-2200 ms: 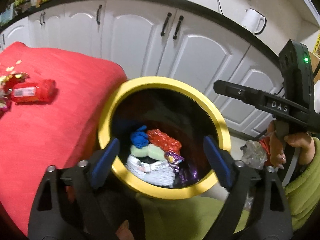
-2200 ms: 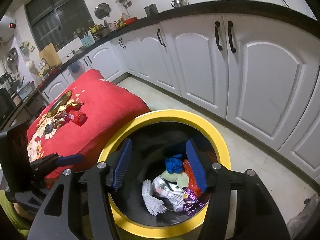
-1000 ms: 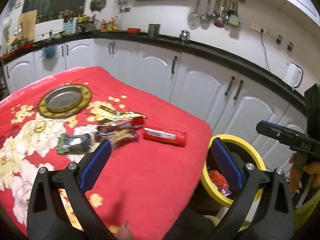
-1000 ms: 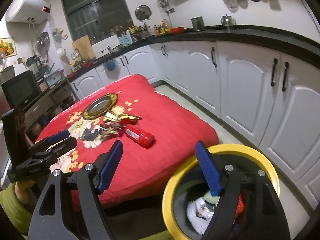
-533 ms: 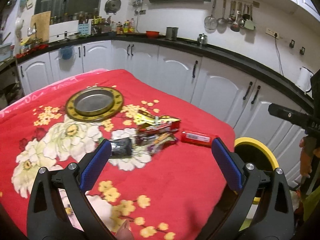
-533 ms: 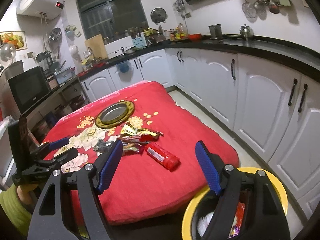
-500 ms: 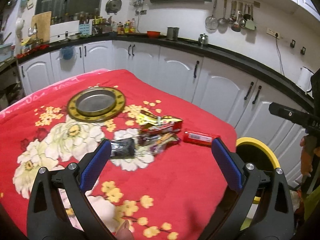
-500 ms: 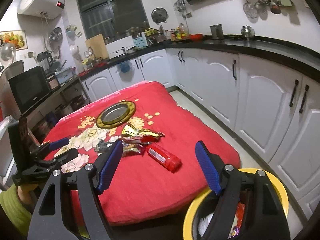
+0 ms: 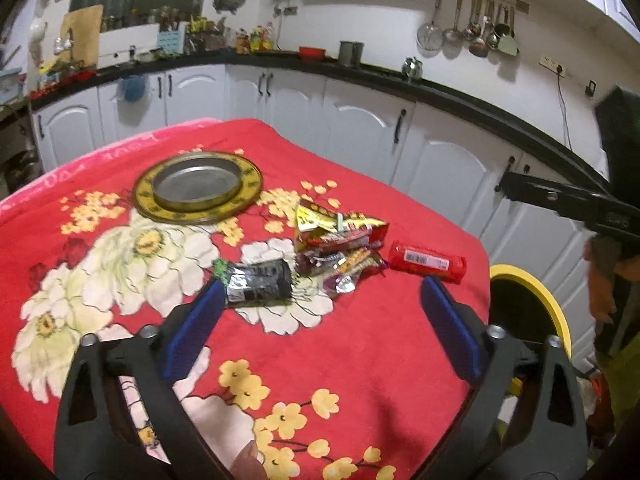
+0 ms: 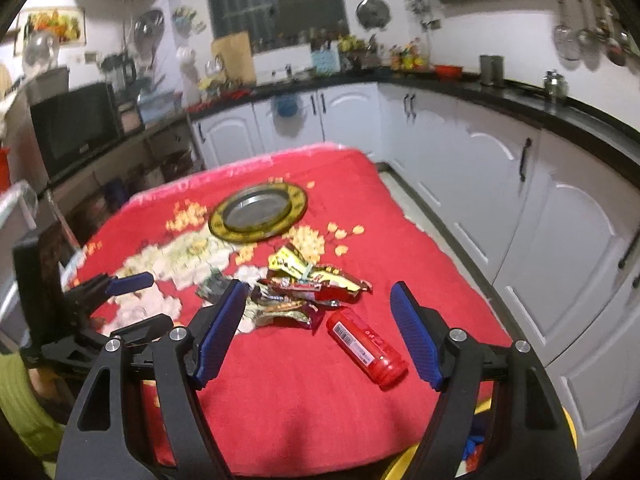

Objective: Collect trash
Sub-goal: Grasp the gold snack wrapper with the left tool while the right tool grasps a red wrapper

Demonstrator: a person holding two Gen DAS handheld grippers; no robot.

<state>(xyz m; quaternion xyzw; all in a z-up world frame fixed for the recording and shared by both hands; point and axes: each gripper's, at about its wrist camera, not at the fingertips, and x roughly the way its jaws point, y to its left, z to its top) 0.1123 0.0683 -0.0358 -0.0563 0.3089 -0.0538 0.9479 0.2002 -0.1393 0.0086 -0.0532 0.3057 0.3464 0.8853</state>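
Risk, judged: the crinkled foil snack wrappers (image 9: 340, 240) lie overlapped in a loose heap, so one pinch may lift several and shed some off the red flowered cloth of the table (image 9: 360, 360). The red cylindrical tube with a barcode label (image 10: 366, 346) could roll under a glancing pad. The heap is seen mid-table, near a gold-rimmed metal plate (image 9: 198, 186); the tube just right of it. A yellow-rimmed bin (image 9: 528, 308) stands by the table's right edge. Left tool (image 9: 320, 320): released, jaws just narrowed, nothing between. Right tool (image 10: 320, 332): released, empty.

txt: none legible | red tube (image 9: 427, 262) label: barcode only, digits unreadable | wrappers (image 9: 338, 232): print blurred
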